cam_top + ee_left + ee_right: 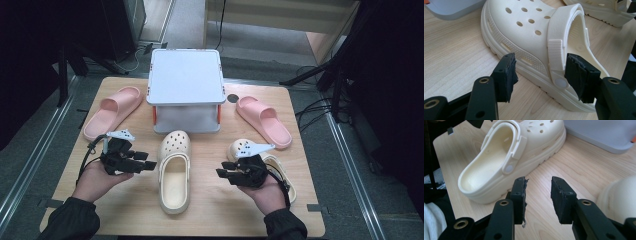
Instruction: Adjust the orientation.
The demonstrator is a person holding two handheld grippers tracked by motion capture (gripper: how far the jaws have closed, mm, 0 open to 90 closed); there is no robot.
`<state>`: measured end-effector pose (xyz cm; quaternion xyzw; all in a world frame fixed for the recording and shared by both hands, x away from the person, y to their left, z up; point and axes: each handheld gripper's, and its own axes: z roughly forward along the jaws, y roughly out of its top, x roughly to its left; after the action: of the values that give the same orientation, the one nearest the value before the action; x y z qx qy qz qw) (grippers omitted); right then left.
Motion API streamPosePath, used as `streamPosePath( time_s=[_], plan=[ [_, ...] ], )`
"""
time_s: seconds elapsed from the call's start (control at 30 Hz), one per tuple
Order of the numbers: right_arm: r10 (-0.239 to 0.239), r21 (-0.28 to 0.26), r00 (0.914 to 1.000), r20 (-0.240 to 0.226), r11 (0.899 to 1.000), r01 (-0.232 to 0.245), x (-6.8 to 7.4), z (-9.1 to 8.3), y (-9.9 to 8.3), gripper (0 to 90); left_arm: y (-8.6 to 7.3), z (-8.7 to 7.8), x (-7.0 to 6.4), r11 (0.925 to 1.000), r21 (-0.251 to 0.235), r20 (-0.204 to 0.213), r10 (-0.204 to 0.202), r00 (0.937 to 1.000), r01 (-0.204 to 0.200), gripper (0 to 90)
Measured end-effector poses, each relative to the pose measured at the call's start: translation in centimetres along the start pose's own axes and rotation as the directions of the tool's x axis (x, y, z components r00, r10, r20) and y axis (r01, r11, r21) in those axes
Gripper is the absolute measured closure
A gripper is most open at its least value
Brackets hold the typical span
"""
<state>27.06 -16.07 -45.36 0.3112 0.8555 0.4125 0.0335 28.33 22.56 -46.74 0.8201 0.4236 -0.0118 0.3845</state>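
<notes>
We hold a hand-held gripper in each hand, both aimed at the cream clog point(174, 172) lying in the middle of the desk point(125, 210), toe towards the grey two-tier rack point(186, 75). The left hand-held gripper point(540, 76) has its jaws spread, empty, just short of the clog's side by the strap rivet. The right hand-held gripper point(538, 195) is likewise spread and empty, near the clog's other flank but apart from it.

We judge the clog light, springy foam: it should flex under a pinch without damage, and its matte skin should not slip. The heel strap or the thin collar wall offers the best hold.

The rack's top and lower shelf look bare. A second cream clog point(240, 148) sits beneath the right hand; two pink slides point(112, 111) flank the rack.
</notes>
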Motion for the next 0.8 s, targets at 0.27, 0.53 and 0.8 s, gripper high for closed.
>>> streamPosePath(
  time_s=[0.27, 0.53, 0.8],
  plan=[
    [0.015, 0.006, 0.9996, 0.023, 1.0, -0.015, -0.4, -1.5, -1.1, 65.5, 0.4, 0.2, 0.3, 1.0, -0.005, 0.007, 0.002, 1.0, -0.002, 39.9],
    [0.038, 0.014, 0.9977, 0.056, 0.999, -0.038, -1.1, -3.4, -2.3, 64.4, 0.7, 0.4, 0.6, 1.0, 0.001, 0.01, 0.0, 0.9999, 0.0, 39.9],
    [0.081, 0.011, 0.9916, 0.1, 0.997, -0.083, -2.5, -5.3, -3.6, 64.2, 1.0, 0.7, 0.8, 1.0, 0.008, 0.021, 0.001, 0.9998, -0.001, 40.0]
  ],
)
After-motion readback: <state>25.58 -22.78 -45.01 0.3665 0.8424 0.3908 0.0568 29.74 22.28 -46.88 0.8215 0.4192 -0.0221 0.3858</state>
